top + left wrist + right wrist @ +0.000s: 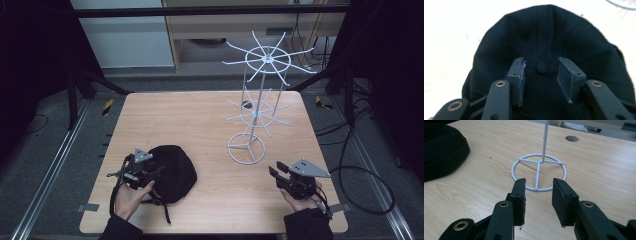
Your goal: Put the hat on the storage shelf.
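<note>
A: Where was the black cap point(172, 172)?

B: On the bench point(200, 115), near its front-left edge. The left gripper point(542, 68) hovered over the crown with jaws released, straddling the top button point(542, 68).

A: The risk?

B: I judged 2 pads closing on that button might pinch only thin fabric, so the cap could slip.

A: And rightward?

B: Open wood, then the white wire rack point(260, 107). The right gripper point(539, 186), jaws released and empty, faced its ring base point(539, 171); a nudge could tip it.
</note>
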Available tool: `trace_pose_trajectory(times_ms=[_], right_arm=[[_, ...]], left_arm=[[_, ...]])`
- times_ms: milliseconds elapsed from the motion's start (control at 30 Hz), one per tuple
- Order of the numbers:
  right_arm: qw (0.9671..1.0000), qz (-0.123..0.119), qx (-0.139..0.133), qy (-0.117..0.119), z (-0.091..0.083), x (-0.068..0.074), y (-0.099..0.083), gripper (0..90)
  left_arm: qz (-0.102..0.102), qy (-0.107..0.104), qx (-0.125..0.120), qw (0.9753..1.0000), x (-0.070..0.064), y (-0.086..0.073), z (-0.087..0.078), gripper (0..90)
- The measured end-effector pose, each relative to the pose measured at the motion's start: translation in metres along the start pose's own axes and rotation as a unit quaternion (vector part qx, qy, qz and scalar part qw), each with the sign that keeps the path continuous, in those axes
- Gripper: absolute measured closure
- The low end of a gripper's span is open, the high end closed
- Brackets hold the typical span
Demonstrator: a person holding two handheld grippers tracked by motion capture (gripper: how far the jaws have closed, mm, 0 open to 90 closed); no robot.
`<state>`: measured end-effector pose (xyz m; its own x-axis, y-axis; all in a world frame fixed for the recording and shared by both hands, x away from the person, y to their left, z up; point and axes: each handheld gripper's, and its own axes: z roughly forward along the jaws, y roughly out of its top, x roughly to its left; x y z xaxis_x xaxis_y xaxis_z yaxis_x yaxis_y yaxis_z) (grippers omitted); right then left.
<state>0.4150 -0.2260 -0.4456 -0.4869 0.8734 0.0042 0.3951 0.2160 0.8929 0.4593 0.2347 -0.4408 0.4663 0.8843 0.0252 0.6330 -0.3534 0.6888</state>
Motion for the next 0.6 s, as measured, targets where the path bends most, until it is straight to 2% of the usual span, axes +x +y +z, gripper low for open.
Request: trace_pose_trajectory(times_ms=[300, 467, 600], right_arm=[[0.9999, -0.004, 0.012, -0.002, 0.004, -0.004, -0.003, 63.6], [0.9998, -0.006, 0.019, -0.002, 0.007, -0.004, -0.004, 64.3], [0.9997, -0.009, 0.022, -0.003, 0.008, -0.005, -0.004, 65.0]], left_arm=[[0.009, -0.003, 0.032, 0.9995, 0.002, -0.003, 0.014, 57.0], [0.016, -0.006, 0.026, 0.9995, 0.003, 0.0, 0.018, 55.8], [0.027, 0.003, 0.033, 0.9991, 0.0, 0.005, 0.023, 53.9]])
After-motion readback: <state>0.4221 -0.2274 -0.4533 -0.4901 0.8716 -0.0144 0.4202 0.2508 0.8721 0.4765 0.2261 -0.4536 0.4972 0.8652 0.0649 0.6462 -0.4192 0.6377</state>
